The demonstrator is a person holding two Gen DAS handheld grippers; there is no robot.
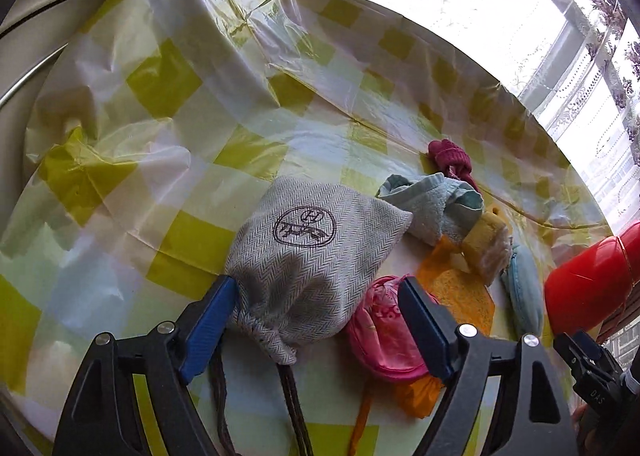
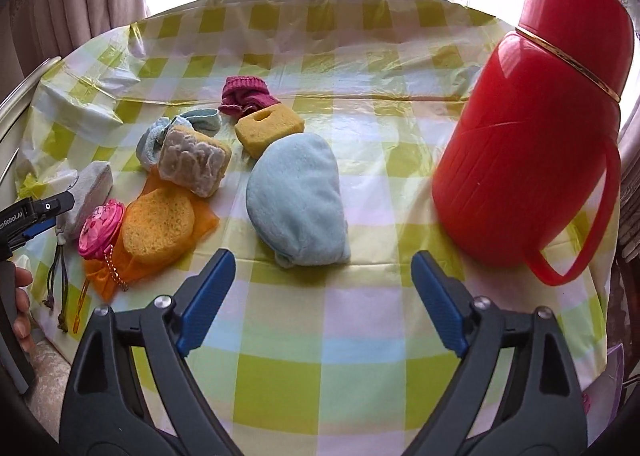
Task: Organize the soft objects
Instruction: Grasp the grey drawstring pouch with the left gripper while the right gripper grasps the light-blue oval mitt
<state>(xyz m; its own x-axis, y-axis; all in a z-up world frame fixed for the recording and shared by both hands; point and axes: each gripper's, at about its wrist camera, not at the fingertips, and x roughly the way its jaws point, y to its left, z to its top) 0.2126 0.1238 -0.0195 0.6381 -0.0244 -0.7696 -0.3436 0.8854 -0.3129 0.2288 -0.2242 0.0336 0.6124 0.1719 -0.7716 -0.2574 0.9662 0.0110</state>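
Left tongs wide around grey pouch; right tongs wide, red thermos whole only there.

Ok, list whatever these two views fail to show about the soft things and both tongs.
- Grey drawstring pouch: contents hidden by its cloth, both views.
- Pink round pouch: right side covered by the left tongs finger, left wrist view.
- Orange mesh bag: mostly buried under the sponges, right wrist view.
- Blue mitt: underside unseen; edge-on in left wrist view.
- Right tongs: open and holding nothing.
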